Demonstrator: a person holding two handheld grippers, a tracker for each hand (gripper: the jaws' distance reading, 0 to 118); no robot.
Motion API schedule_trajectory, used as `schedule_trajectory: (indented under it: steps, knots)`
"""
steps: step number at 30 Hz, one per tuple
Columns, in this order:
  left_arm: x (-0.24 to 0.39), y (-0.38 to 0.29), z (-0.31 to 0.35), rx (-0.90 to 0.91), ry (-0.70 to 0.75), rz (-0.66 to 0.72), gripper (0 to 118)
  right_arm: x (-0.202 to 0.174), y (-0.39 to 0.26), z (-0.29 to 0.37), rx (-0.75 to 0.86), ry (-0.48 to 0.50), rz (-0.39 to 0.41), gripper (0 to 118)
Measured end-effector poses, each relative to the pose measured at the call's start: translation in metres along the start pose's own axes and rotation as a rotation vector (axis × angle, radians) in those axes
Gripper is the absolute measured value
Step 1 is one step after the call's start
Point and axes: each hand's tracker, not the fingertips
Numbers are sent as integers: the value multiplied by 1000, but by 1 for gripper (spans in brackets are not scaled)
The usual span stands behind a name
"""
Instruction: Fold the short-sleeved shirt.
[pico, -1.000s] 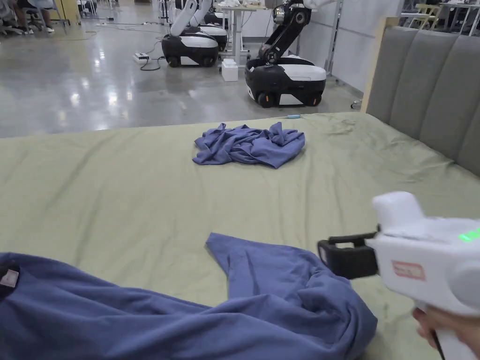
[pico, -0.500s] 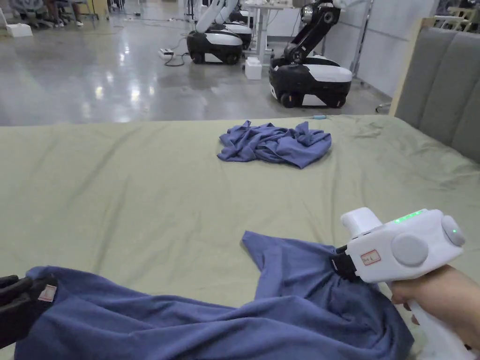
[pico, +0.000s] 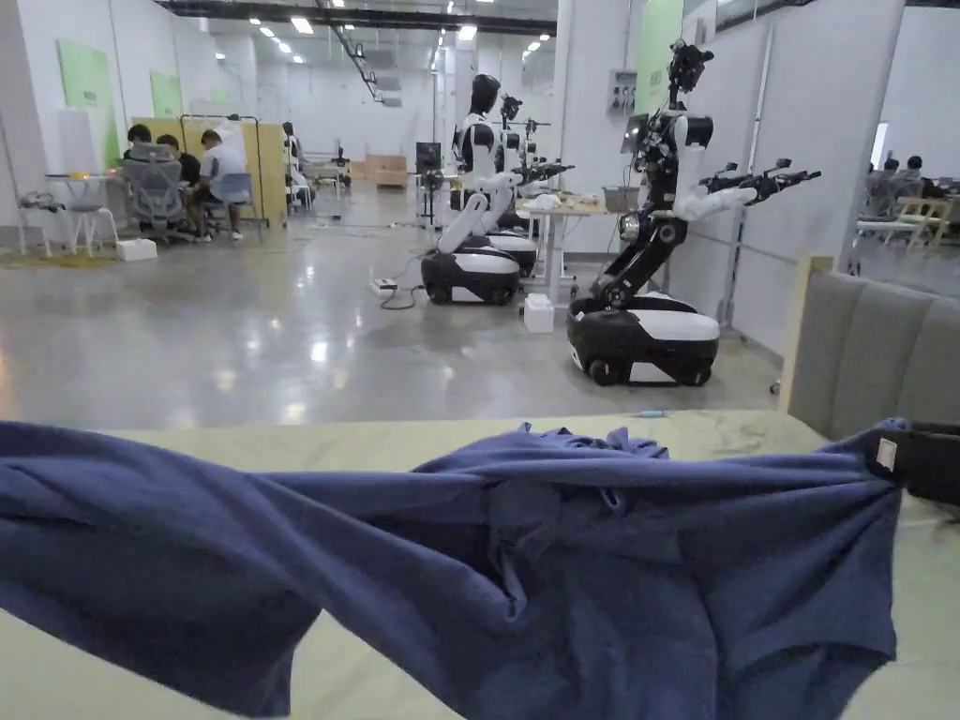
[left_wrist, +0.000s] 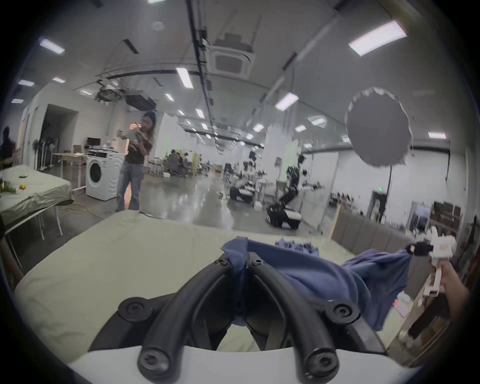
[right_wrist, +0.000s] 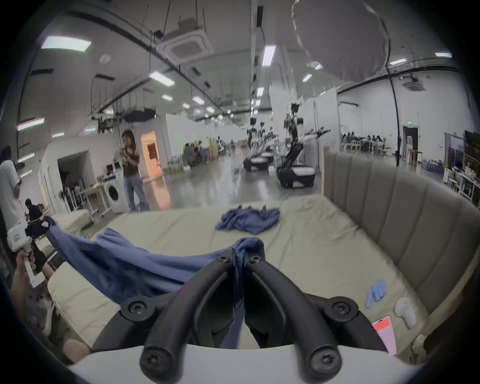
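The blue short-sleeved shirt (pico: 581, 572) hangs in the air, stretched wide between both grippers above the green bed sheet (pico: 281, 439). In the left gripper view, my left gripper (left_wrist: 240, 259) is shut on a bunched edge of the shirt (left_wrist: 324, 278). My right gripper (right_wrist: 240, 256) is shut on another bunched edge, with the shirt (right_wrist: 135, 262) running off to its left. In the head view the right gripper (pico: 907, 461) pinches the shirt's upper right corner beside a small white tag. The shirt's lower part droops and is wrinkled.
A second crumpled blue garment (right_wrist: 249, 220) lies further back on the bed. A grey padded headboard (pico: 872, 356) runs along the right. Small items (right_wrist: 384, 311) lie on the bed near it. Wheeled robots (pico: 647, 328) and a standing person (left_wrist: 136, 161) are on the floor beyond.
Both grippers closed on the shirt, lifted it off the bed and spread it apart. The head camera tilted up towards the room.
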Motion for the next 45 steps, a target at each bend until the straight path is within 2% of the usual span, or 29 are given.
schedule_trajectory:
  steps: [2, 5, 7, 10, 16, 21, 26, 30, 32, 34, 38, 40, 42, 45]
  knots:
    - [-7, 26, 17, 35, 11, 14, 7, -4, 18, 26, 56, -31, 4, 6]
    - [-12, 55, 29, 42, 14, -8, 7, -4, 42, 47, 88, 7, -17, 6]
    - [-21, 66, 28, 38, 39, -42, 7, -8, 55, 50, 115, -32, 11, 6]
    - [-19, 82, 23, 37, 41, -63, 7, -10, 72, 47, 126, -9, -6, 6]
    - [-25, 93, -31, -7, 73, -91, 7, -13, 91, -18, 113, -44, 17, 6]
    - [-50, 110, -117, -33, 115, -56, 7, -17, 116, -102, 99, -71, 26, 6]
    - [-44, 127, -186, -22, 153, -56, 7, -19, 145, -169, 140, -83, -6, 6]
    - [-35, 137, -231, 40, 173, -85, 7, -19, 168, -215, 195, -113, 19, 6]
    - [-25, 129, -246, 61, 186, -72, 7, -15, 171, -231, 229, -117, -10, 6]
    - [-21, 112, -263, 68, 188, -76, 7, -14, 161, -248, 233, -117, -1, 6]
    - [-14, 45, -285, 11, 238, -260, 7, -13, 92, -268, 200, -150, 75, 6]
    - [-13, 4, -285, -2, 253, -259, 7, -9, 53, -278, 148, -196, 120, 6]
    - [-9, -43, -278, 2, 285, -279, 7, -8, 1, -281, 119, -217, 202, 6]
    - [0, -100, -253, -8, 298, -294, 7, -5, -64, -272, 119, -233, 221, 6]
